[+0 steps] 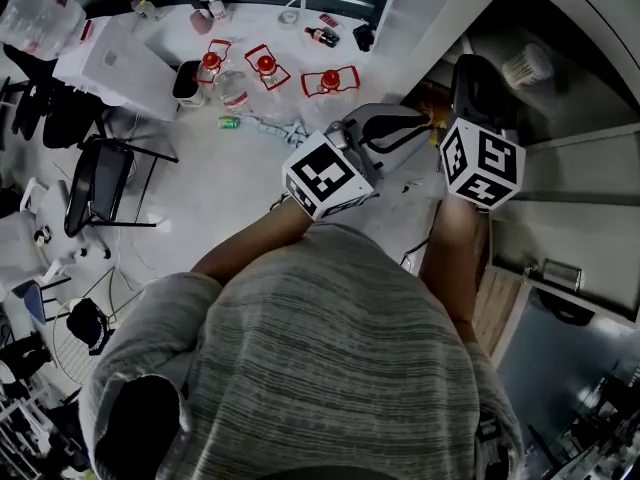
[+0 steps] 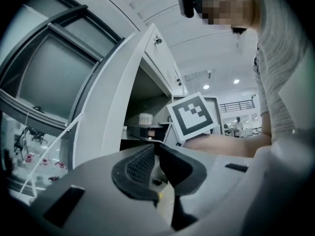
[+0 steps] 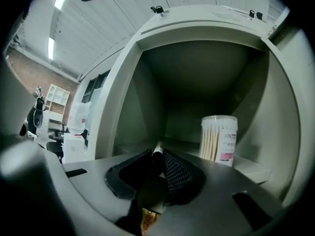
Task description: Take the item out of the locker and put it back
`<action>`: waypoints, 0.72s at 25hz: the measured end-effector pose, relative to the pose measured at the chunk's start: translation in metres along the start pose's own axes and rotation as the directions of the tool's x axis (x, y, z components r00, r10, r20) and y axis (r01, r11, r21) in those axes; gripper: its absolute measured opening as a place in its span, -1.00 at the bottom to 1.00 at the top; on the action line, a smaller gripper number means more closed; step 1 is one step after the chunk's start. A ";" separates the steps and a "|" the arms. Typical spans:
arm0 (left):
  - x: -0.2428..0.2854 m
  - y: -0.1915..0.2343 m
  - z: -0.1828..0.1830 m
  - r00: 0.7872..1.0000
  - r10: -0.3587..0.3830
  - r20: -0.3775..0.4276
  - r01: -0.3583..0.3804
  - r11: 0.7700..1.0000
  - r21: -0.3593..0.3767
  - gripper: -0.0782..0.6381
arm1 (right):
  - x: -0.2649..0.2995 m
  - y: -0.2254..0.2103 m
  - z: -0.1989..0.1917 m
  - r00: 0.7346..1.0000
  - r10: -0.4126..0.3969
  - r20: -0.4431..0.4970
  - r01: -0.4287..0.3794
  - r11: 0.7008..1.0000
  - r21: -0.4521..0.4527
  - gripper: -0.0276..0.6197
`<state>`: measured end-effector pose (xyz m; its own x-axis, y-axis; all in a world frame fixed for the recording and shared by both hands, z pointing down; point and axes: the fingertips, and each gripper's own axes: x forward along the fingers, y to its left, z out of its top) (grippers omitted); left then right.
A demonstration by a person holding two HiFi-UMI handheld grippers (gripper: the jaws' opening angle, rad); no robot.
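Item: small dark bottle [image 3: 155, 168], slim, with a pale tip and an orange-yellow label at its lower end, standing roughly upright and leaning slightly. Location: clamped between the two pads of the right tool [image 3: 158, 154], which is closed on its body, the pale tip rising just above the jaw tips. The tool is held level before the open compartment of a grey locker [image 3: 147, 82]; whether the bottle has crossed the compartment's front edge cannot be told. Inside the compartment: one clear cylindrical tub of cotton swabs [image 3: 219, 140] with a pink-and-white label, upright on the compartment floor at the right side, apart from the bottle. The head view shows the same tub [image 1: 527, 66] deep in the compartment, with the right tool's marker cube [image 1: 482, 163] in front of the opening. Left tool [image 2: 153, 156]: level, to the left of the right one and beside the locker's open white door [image 2: 113, 97]; its jaws are parted by a narrow gap with nothing between them. Surroundings: a black office chair [image 1: 95, 183] on the pale floor [image 1: 220, 183] to the left.
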<state>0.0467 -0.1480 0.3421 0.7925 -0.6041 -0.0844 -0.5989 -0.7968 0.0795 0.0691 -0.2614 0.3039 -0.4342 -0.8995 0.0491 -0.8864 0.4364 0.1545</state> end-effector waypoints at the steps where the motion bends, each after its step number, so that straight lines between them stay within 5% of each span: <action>1: 0.000 -0.001 0.000 1.000 -0.005 0.001 0.005 1.000 -0.001 -0.68 | -0.001 0.000 0.000 1.000 -0.002 -0.002 0.002 1.000 0.004 -0.65; 18: -0.007 -0.013 0.000 0.998 -0.055 -0.001 0.055 0.998 0.001 -0.68 | -0.022 0.000 0.019 0.996 -0.021 0.085 0.015 0.997 0.073 -0.66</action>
<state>0.0490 -0.1332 0.3421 0.8243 -0.5594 -0.0878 -0.5546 -0.8288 0.0734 0.0752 -0.2409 0.2838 -0.4272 -0.9034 -0.0379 -0.9022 0.4232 0.0829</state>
